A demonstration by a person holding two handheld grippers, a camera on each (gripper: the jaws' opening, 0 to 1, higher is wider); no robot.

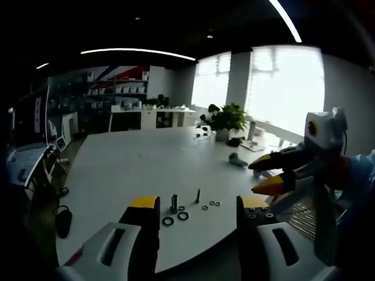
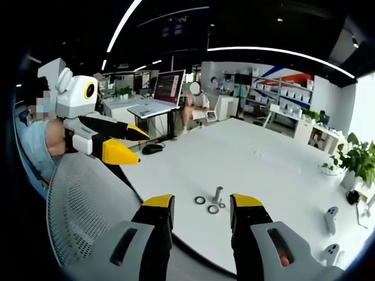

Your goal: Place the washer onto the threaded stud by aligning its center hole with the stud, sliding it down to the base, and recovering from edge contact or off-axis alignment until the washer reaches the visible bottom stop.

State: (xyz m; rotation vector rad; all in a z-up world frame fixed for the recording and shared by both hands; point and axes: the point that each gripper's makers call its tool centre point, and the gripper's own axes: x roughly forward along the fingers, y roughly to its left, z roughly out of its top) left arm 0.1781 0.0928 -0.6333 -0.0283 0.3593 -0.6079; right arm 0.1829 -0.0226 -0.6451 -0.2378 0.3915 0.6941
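Yellow tips are capping the black jaws of the left gripper [image 1: 198,206] and right gripper [image 2: 201,205], while dark washers [image 1: 176,218] are lying just ahead beside a grey stud [image 1: 174,202] on the white table [image 1: 129,164].

white table [image 1: 135,170] | bright windows [image 1: 281,88] | shelving [image 1: 117,93] | ceiling light strips [image 1: 137,52] | mesh chair [image 2: 82,205]

Small washers [image 1: 213,204] beside the stud [image 1: 197,195] are too tiny to count.

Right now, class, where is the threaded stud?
In the right gripper view, the threaded stud stands upright on the white table, washers around its base.
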